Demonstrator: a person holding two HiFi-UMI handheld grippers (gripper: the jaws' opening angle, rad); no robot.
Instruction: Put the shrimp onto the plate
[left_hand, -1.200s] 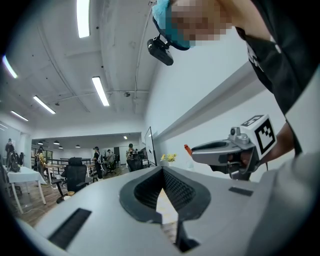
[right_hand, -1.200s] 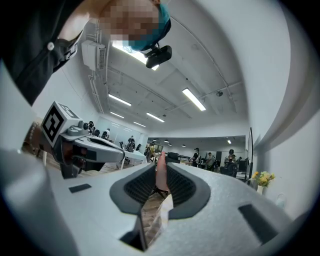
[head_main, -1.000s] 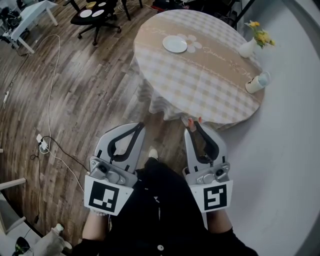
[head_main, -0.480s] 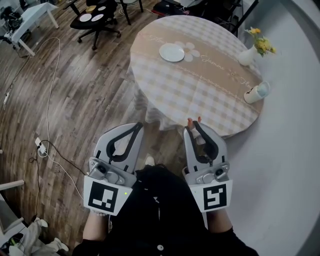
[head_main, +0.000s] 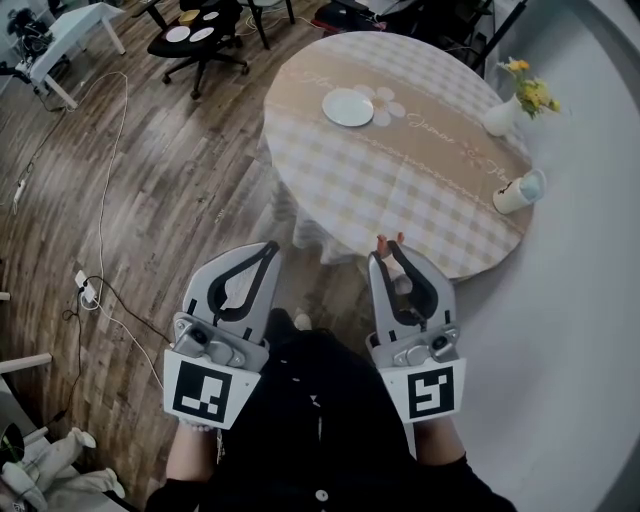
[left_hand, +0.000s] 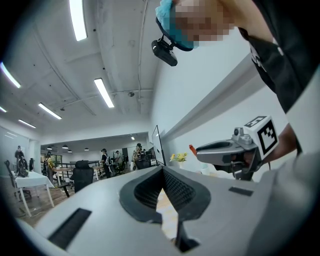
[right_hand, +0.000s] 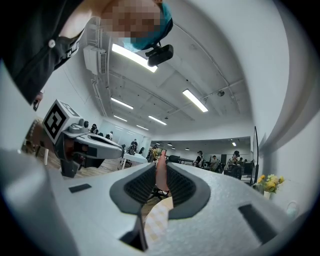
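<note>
- While the right gripper (head_main: 386, 254) hangs at the near edge of the table (head_main: 420, 205), its jaws are clenched on the shrimp (head_main: 388, 241). In the right gripper view the pink body (right_hand: 161, 175) sits pinched between the ribbed pads.
- The shrimp's long axis runs along the jaws, so its tip pokes out past them towards the tabletop.
- The left gripper (head_main: 268, 250) is pressed closed with nothing in it (its own view shows only the checked cloth through the gap below the pads), and it hangs over the floor short of the table.
- The plate (head_main: 349, 107) lies well ahead of the shrimp and a little to its left, on the far half of the table. The right gripper is the nearer of the two, so I judge the coming move to be a forward reach across the cloth.
- A vase (head_main: 500, 115) of yellow flowers and a cup (head_main: 520, 190) stand off to the right, away from that line.
- From the head view only the shrimp's tip shows. Neither gripper view catches the plate.
</note>
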